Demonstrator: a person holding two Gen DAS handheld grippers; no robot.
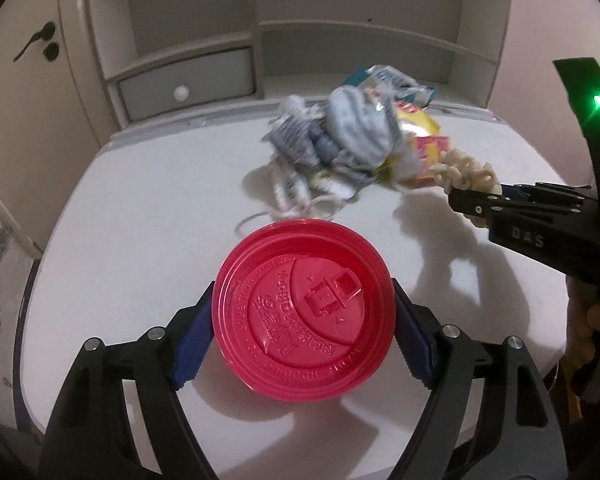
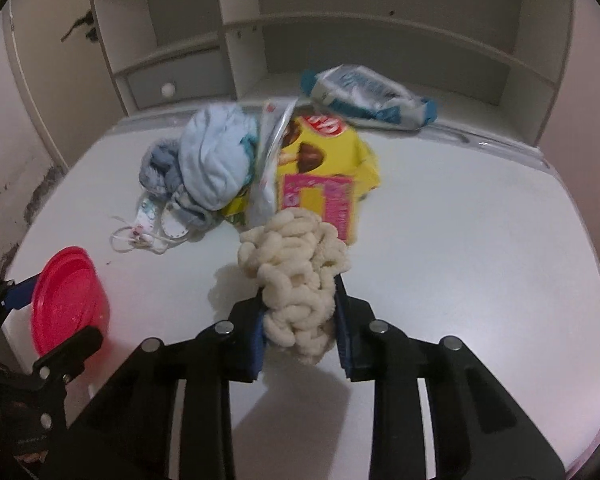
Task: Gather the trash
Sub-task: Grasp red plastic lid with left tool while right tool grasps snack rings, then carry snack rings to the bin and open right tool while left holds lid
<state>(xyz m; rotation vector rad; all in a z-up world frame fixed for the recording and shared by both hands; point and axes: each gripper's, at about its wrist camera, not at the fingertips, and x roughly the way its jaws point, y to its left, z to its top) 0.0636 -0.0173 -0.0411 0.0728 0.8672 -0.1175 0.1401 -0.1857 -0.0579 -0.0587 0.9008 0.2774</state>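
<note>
A red plastic cup lid (image 1: 304,312) sits between the blue pads of my left gripper (image 1: 304,332), which is shut on its rim just above the white desk. The right wrist view shows the same lid (image 2: 66,296) at the lower left. My right gripper (image 2: 300,320) is shut on a cream fluffy bundle of looped yarn (image 2: 296,264), lifted a little off the desk. In the left wrist view that gripper (image 1: 472,200) reaches in from the right with the cream bundle (image 1: 464,172) at its tip.
A pile lies at the back of the white desk (image 2: 460,240): light blue cloth (image 2: 216,160), a yellow snack box (image 2: 328,156), a white and blue wrapper (image 2: 364,96), small shoes with laces (image 2: 168,220). Behind it stands a shelf unit with a drawer (image 2: 168,88).
</note>
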